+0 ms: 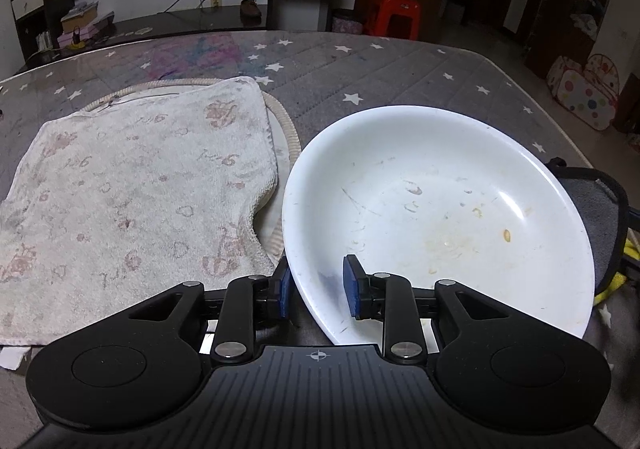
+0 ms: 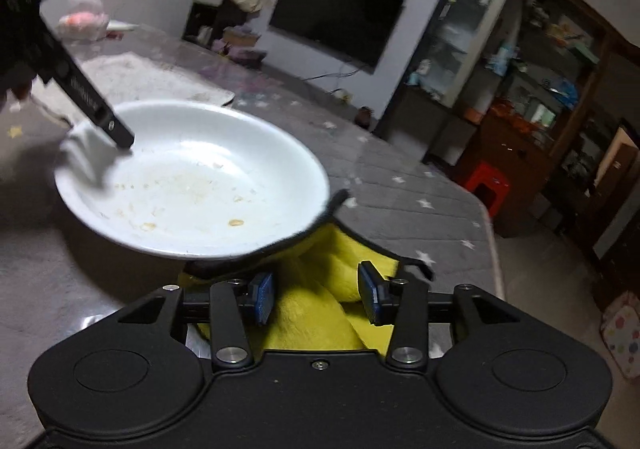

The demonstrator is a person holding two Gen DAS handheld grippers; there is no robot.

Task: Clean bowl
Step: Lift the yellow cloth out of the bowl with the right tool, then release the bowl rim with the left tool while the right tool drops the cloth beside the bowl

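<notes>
- One white bowl (image 1: 440, 209) is seen, raised and tilted above the star-printed mattress (image 1: 360, 65); dried food specks are scattered over its inside.
- The bowl's near rim is straddled by the left tool (image 1: 316, 287): one blue pad (image 1: 285, 291) is set outside the wall, the other inside. A gap shows beside the inner pad, so whether the rim is truly clamped cannot be told.
- The right tool (image 2: 316, 299) is held spread, nothing pinched, just below the bowl's near edge and over one yellow cloth (image 2: 316, 313) (dark-trimmed, partly under the bowl).
- One pale flower-printed towel (image 1: 132, 201) is spread left of the bowl, over a flat round cushion.
- Two tools are counted.
</notes>
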